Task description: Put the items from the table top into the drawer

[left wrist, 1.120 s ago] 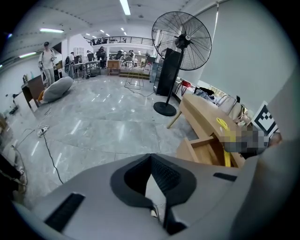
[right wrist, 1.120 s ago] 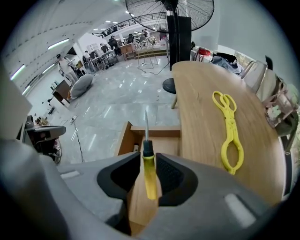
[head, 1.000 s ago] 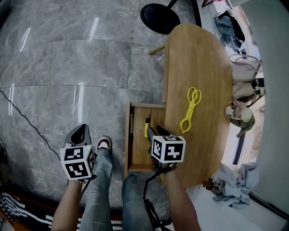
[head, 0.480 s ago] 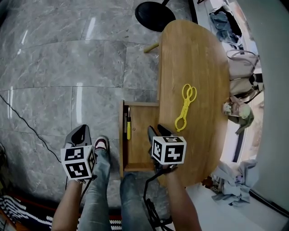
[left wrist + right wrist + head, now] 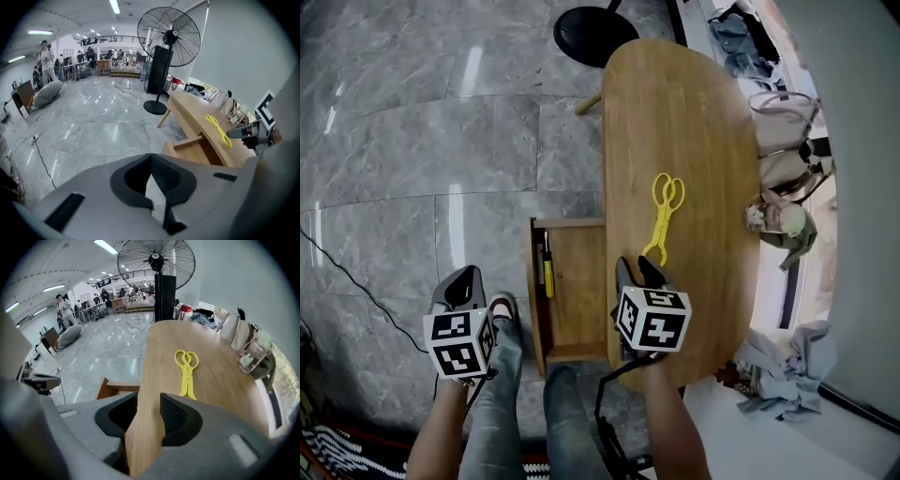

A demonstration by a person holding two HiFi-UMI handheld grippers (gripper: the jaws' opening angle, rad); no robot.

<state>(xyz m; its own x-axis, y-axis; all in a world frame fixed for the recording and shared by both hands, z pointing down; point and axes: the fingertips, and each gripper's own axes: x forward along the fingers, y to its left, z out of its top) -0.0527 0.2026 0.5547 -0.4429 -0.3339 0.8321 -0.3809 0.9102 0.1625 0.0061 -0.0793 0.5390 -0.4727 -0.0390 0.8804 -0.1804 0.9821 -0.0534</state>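
Yellow scissor-shaped tongs [image 5: 664, 217] [image 5: 186, 367] lie on the oval wooden table [image 5: 694, 122]. Under the table's left edge the drawer [image 5: 574, 314] stands pulled out, with a yellow and black pen [image 5: 547, 272] lying along its left side. My right gripper [image 5: 639, 272] [image 5: 149, 401] hovers open over the table's near left edge, just short of the tongs' tips, nothing between its fingers. My left gripper [image 5: 461, 286] [image 5: 151, 159] hangs over the floor left of the drawer, its jaws closed together and holding nothing.
A black fan base [image 5: 595, 33] stands on the marble floor beyond the table's far end. Bags and clothes [image 5: 783, 159] are piled along the table's right side. The person's legs and a shoe [image 5: 504, 305] are below the drawer. A cable [image 5: 356, 281] crosses the floor.
The pen, a second ago at my right gripper's tips over the drawer, now lies in the drawer's left side. My right gripper has shifted right onto the table edge, toward the tongs.
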